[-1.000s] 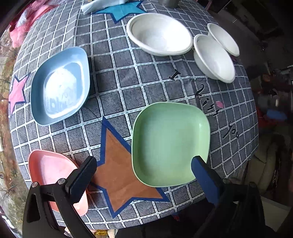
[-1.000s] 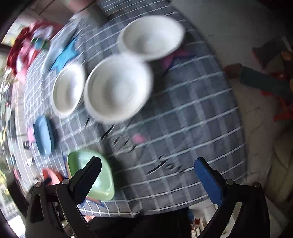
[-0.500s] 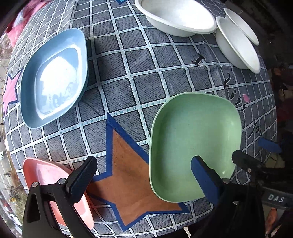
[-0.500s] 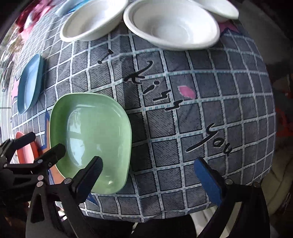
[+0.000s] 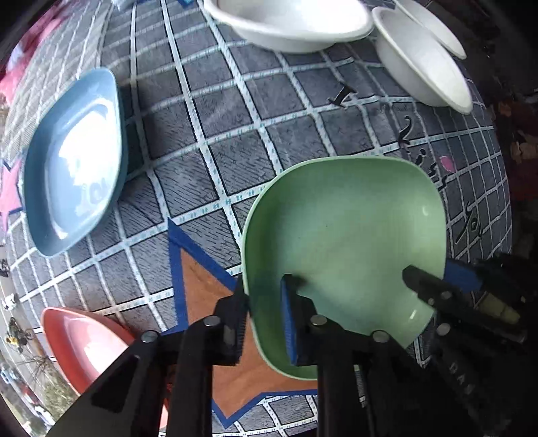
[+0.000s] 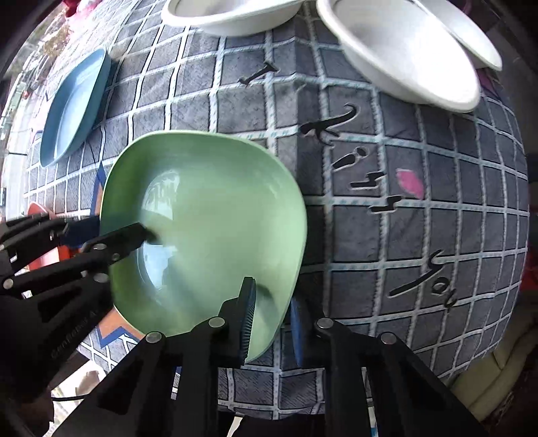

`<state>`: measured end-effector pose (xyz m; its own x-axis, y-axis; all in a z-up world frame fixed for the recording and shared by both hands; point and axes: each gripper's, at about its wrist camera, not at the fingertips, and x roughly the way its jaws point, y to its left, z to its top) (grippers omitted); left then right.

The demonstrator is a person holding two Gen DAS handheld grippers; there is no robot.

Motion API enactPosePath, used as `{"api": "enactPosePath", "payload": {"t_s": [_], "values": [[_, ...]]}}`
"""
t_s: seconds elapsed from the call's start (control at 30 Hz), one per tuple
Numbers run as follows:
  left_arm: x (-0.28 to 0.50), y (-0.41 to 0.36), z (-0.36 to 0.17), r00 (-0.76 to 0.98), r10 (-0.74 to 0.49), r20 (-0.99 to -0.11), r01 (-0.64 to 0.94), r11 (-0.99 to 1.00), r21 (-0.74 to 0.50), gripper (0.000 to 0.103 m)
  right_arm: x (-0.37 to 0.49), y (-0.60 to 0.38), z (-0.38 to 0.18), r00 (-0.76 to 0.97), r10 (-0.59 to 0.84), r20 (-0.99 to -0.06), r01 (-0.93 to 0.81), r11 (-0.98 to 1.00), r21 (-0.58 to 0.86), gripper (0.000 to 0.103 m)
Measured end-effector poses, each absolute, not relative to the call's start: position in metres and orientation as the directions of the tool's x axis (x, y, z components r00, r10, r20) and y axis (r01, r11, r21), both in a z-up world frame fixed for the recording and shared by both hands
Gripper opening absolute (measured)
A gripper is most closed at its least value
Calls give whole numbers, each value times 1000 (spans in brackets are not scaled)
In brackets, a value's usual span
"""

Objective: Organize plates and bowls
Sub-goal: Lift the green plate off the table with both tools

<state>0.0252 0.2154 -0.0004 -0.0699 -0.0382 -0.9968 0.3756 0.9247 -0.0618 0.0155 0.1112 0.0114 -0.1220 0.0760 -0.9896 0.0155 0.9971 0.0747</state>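
From the left wrist view, the left gripper (image 5: pixel 265 322) points down at the table, and its jaws have just been closing: they now pinch the near left rim of the green plate (image 5: pixel 346 235), the black finger outside the wall and the blue-padded one inside the dish. The plate sits on the checked tablecloth (image 5: pixel 208 127), partly over a brown star (image 5: pixel 215 292) with a blue border. At the plate's right edge the right gripper (image 5: pixel 433 279) reaches in from the side, one black finger inside the dish and a blue pad outside, clamped on that rim. A blue plate (image 5: pixel 77 161) lies well apart at the left, and a pink plate (image 5: pixel 87 349) lies near the lower left, just beside the black finger's frame. Three white bowls are at the far edge: a large white bowl (image 5: pixel 289 23) at top centre and two smaller white bowls (image 5: pixel 423 74) at the upper right, one overlapping the other.

From the right wrist view, the right gripper (image 6: pixel 272 319) also points down, and its jaws have just been closing; they grip the near right rim of the green plate (image 6: pixel 215 208), the toothed black finger inside and the blue pad outside, under the edge. The left gripper (image 6: pixel 111 232) comes in from the left, one finger over the dish's inner wall, grasping the opposite rim. The blue plate (image 6: pixel 74 104) lies beyond at the upper left, and a sliver of the pink plate (image 6: pixel 40 210) shows behind the left gripper. The white bowls (image 6: pixel 410 57) stand along the top, clear of the green plate. Black script letters (image 6: pixel 349 161) run across the cloth to the plate's right.
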Motion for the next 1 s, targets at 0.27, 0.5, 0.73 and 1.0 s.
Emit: {"api": "enactPosePath", "payload": {"t_s": [0.27,0.5,0.73,1.0], "values": [[13,200,37,-23,-60,-998,327,943,-64,19,27,91,52,-56,97,-994,7,995,97,21],[9,180,72,53,-13,-999,314,949,5,20,41,84,80,-35,92,-995,-89,992,94,21],[13,182,113,172,22,-985,288,955,72,20,46,77,114,17,103,-995,-183,978,98,21],[21,187,125,202,34,-979,202,977,75,20,57,76,133,50,125,-991,-264,959,108,21]]}}
